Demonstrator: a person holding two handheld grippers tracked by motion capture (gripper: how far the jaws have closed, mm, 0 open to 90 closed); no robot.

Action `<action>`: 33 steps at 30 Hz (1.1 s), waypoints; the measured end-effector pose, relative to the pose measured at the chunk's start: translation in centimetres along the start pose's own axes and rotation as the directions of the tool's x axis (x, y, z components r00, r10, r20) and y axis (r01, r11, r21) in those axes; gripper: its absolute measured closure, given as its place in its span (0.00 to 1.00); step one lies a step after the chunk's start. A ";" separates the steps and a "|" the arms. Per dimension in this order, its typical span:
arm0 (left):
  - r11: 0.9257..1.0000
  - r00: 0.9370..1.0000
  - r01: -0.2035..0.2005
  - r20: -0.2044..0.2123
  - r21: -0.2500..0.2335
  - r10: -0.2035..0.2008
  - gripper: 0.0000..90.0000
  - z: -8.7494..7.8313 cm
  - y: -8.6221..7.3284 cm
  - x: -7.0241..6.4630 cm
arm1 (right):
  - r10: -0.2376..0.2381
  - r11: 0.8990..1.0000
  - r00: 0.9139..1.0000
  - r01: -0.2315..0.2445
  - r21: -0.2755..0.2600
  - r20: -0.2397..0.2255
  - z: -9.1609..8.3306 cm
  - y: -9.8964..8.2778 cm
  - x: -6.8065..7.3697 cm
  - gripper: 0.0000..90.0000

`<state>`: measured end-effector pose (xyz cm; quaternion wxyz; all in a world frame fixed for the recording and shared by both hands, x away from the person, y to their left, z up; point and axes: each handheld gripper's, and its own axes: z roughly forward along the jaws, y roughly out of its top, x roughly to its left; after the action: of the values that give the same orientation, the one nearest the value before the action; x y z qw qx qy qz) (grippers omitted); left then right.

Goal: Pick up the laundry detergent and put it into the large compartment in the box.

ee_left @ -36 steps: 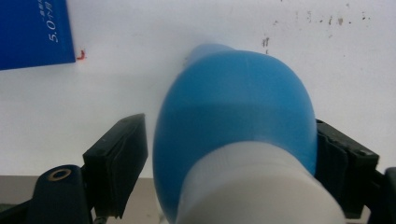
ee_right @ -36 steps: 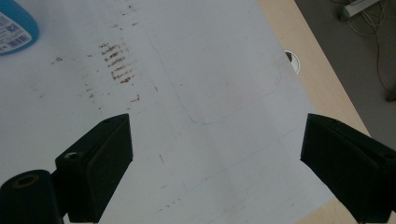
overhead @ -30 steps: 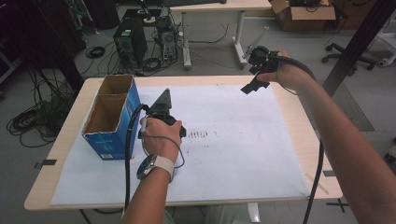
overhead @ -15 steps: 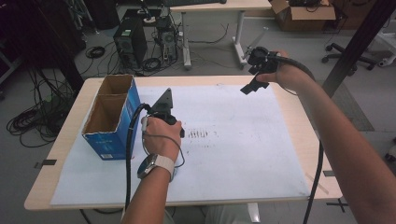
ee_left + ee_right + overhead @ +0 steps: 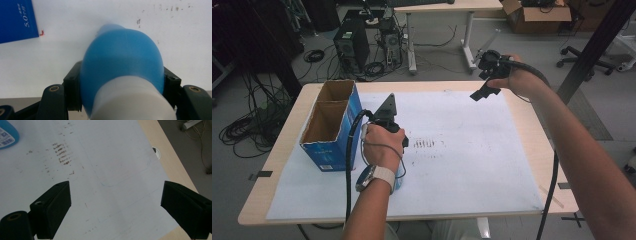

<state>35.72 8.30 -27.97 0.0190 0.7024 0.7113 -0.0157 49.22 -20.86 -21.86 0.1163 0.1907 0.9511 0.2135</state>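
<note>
A blue bottle (image 5: pixel 122 65) with a white end toward the camera sits between my left gripper's (image 5: pixel 122 85) black jaws, which are shut on its sides. In the high view a sliver of the bottle (image 5: pixel 400 176) shows under the person's left hand (image 5: pixel 379 145), near the table's front left. From the right gripper view the bottle (image 5: pixel 6 132) and its label appear at the top left corner. My right gripper (image 5: pixel 484 92) hangs above the table's far right side. Its jaws (image 5: pixel 116 207) stand open with nothing between them.
An open blue cardboard box (image 5: pixel 329 125) with two compartments stands at the table's left, just beside the left hand. A stained white sheet (image 5: pixel 472 150) covers the wooden table (image 5: pixel 532 130). A cable hole (image 5: pixel 156 151) lies near the sheet's edge. Computers and cables sit on the floor beyond.
</note>
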 end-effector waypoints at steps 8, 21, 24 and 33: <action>0.999 1.000 -0.030 -0.004 -0.016 0.030 0.42 -2.8 0.3 0.0 | 0.001 1.000 1.000 -0.001 0.004 0.001 -0.1 -0.1 0.0 0.10; 0.997 0.997 -0.069 -0.020 -0.035 0.069 0.42 -8.3 0.3 1.0 | 0.007 1.000 1.000 -0.007 0.006 0.005 -0.3 -0.3 -0.2 0.10; 0.995 0.996 -0.083 -0.022 -0.047 0.082 0.42 -10.2 0.3 1.3 | 0.010 1.000 1.000 -0.010 0.007 0.005 -0.3 -0.4 -0.2 0.10; 0.989 0.992 -0.122 -0.044 -0.081 0.119 0.42 -15.9 0.6 1.9 | 0.020 1.000 1.000 -0.020 0.009 0.007 -0.4 -0.7 -0.5 0.10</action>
<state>36.27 10.98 -12.18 0.0353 0.7428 0.6679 0.0290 49.30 -21.77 -21.70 0.1167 0.2015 0.9496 0.2097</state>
